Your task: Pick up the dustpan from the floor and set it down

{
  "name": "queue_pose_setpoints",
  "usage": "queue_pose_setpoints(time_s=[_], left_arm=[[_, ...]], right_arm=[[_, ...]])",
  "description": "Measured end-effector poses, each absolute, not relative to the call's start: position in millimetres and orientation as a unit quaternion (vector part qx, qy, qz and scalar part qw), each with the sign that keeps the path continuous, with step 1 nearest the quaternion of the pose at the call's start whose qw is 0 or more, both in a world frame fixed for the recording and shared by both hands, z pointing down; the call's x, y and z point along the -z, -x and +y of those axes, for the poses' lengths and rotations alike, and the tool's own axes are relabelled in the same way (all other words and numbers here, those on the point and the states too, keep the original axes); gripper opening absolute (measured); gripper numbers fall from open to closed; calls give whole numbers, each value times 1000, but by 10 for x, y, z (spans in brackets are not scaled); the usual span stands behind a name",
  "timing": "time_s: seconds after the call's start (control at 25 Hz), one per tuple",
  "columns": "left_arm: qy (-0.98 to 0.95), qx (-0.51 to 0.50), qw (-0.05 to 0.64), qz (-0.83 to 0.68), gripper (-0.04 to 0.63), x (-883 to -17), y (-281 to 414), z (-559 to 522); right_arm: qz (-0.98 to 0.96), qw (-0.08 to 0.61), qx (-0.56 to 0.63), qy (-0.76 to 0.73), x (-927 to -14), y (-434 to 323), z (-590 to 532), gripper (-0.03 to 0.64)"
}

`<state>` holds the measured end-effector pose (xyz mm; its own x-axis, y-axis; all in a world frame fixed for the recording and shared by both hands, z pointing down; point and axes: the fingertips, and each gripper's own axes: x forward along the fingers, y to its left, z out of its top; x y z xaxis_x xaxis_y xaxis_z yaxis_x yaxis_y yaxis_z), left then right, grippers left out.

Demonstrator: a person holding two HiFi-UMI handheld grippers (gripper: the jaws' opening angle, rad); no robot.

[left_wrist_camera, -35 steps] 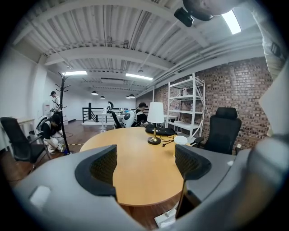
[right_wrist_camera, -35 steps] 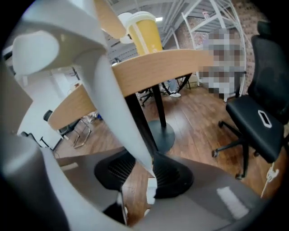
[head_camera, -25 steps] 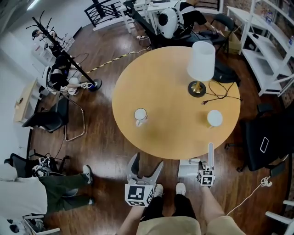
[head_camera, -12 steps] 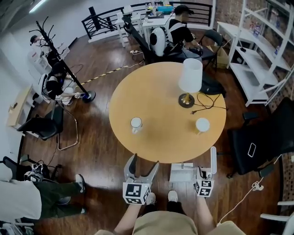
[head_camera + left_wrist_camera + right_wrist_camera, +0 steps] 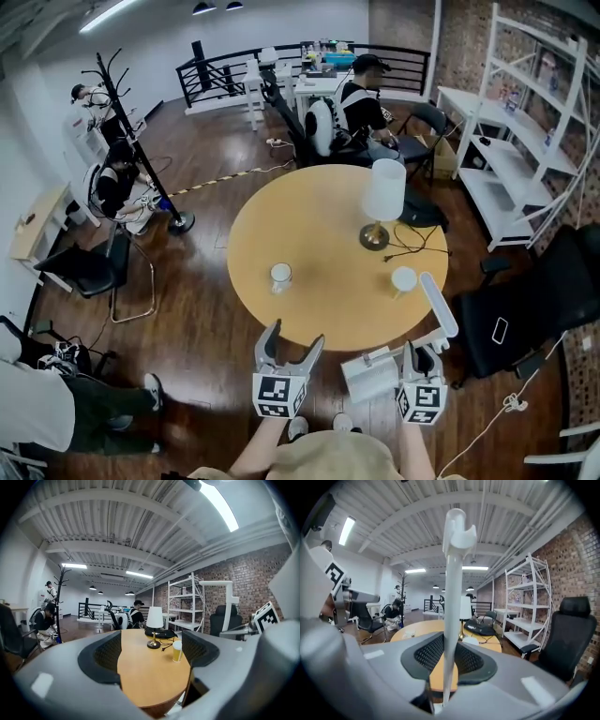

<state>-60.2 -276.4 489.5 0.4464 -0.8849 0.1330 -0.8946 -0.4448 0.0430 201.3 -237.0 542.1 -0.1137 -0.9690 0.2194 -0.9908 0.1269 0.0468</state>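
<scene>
Two grippers near level: right gripper point(image 5: 424, 351) fingers clamp dustpan handle point(image 5: 439, 306); left gripper point(image 5: 293, 339) fingers apart, empty.

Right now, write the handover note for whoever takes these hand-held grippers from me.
Left hand-held gripper: open, nothing between its jaws, aimed across the round table.
Right hand-held gripper: shut on the white handle of the dustpan, handle upright.
Dustpan: at the table's near edge, apparently clear of the floor.
Done: pickup.
Left: set the dustpan down, then open the right jaws.
</scene>
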Motion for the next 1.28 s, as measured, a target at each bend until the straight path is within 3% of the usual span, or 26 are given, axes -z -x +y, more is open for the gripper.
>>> queue_pose_setpoints(time_s=[0.4, 1.28], left_arm=[[-838, -7, -4, -545, 396, -4132, 842, -2764], [-829, 1, -13, -559, 394, -4059, 1013, -2597]], right_arm=[[-745, 10, 11, -667, -4191, -1757, -2402, 74], [-756, -26, 43, -653, -3853, -1569, -2250, 72]])
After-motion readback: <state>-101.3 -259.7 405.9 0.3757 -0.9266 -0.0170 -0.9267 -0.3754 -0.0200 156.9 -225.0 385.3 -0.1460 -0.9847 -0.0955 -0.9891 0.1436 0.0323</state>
